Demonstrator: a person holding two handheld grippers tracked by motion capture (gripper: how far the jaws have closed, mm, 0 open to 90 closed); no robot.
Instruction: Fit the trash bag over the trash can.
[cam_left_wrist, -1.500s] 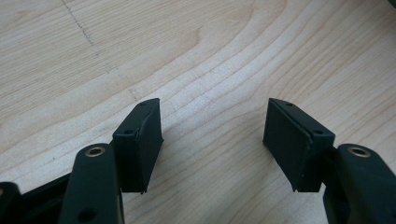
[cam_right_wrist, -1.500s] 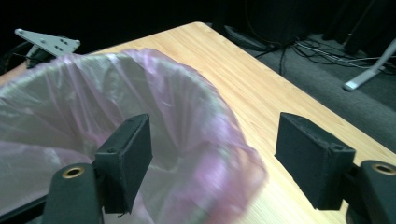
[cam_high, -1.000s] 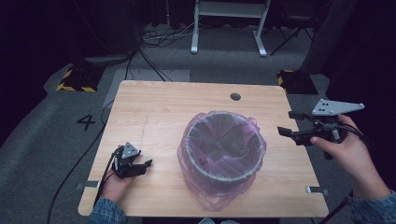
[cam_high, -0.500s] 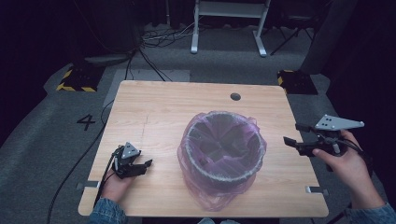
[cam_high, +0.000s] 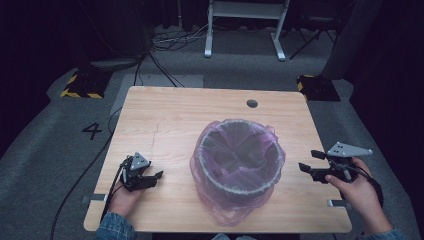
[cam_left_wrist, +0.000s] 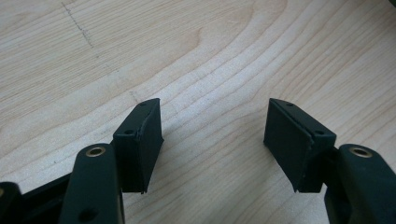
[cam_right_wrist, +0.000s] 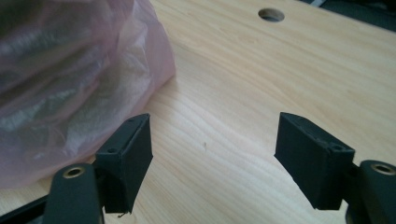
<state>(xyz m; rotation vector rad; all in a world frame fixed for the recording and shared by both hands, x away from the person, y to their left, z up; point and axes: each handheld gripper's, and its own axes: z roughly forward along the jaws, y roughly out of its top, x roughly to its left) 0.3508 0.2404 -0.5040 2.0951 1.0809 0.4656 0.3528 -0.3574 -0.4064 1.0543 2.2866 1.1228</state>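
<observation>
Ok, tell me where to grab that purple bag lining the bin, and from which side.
Probably the loose film folded over the rim of the purple bag, on its right flank. There the plastic bulges outward in slack folds, thin enough to pinch. The right hand-held gripper already stands open beside that flank, so come in level from the right. The wire bin underneath is stiff and too wide for the jaws.

A light wooden counter (cam_high: 165, 115) sits at the centre of the frame, with a round cable hole (cam_high: 252, 103) near its far edge. Grey carpet (cam_high: 45, 165) surrounds it, marked with a black "4" (cam_high: 92, 131) at the left. Yellow-and-black striped blocks (cam_high: 80, 86) lie at upper left and upper right. Black cables (cam_high: 155, 55) run across the floor toward a white metal frame (cam_high: 245, 20) at the top. The far surroundings are dark.
</observation>
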